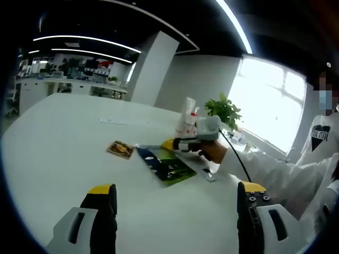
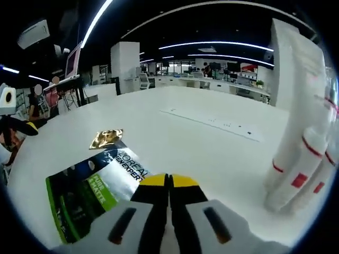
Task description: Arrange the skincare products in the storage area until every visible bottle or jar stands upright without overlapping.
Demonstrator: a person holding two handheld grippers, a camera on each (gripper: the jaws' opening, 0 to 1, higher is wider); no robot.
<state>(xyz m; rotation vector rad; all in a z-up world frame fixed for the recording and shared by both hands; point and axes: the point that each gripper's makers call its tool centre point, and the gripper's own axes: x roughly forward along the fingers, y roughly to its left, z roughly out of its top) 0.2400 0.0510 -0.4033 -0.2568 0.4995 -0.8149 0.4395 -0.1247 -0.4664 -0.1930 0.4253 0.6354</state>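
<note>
The white bottles run off the right gripper view's edge; the right tool covers part of the sachet, whose small print is perhaps illegible.

White red-marked bottles upright on table

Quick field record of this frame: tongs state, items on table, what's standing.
left tongs: open, over bare white table
right tongs: shut, empty, at edge of sachet
green and dark sachet: lying flat
gold packet: flat, beyond sachet
white tubes with red bands: upright, to the right, apart from sachet
potted plant: behind tubes
</note>
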